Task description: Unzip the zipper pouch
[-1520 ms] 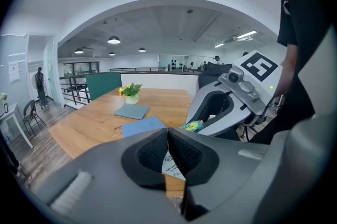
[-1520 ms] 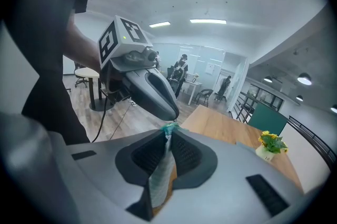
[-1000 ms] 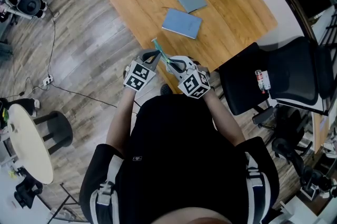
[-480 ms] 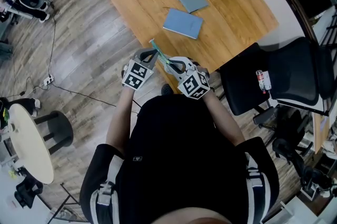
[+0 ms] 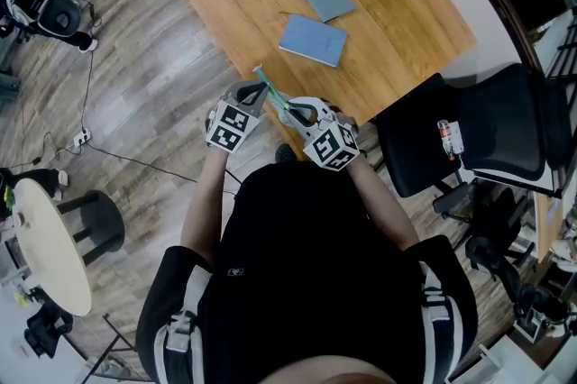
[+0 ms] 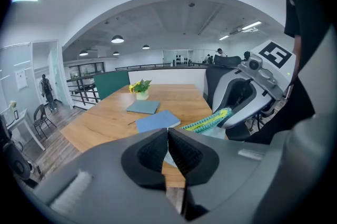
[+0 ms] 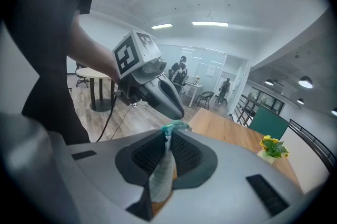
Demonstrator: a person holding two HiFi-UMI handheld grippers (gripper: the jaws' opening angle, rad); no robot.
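Zipper pouch (image 5: 270, 89): centre of head view, held off the worktop (image 5: 406, 22) edge, between both tools.
Left tool (image 5: 256, 92): jaws together, thin pale sliver of pouch pinched.
Right tool (image 5: 292, 110): jaws barely apart, clamping pouch fabric.

Left gripper (image 5: 254, 90): held out ahead of the torso and tilted downward; its jaws are shown pressed together, pad against pad.
Right gripper (image 5: 294, 110): held just beside the other gripper, likewise tilted downward; its jaws are clamped on the zipper pouch (image 7: 159, 178), whose fabric is pinched between the pads.
Gripper tips: brought near each other, the two bodies angled inward.
Left forearm (image 5: 206, 193): bare, bent forward from the elbow and drawn inward.
Right forearm (image 5: 383, 206): bare, bent forward and drawn inward, so that both wrists converge.
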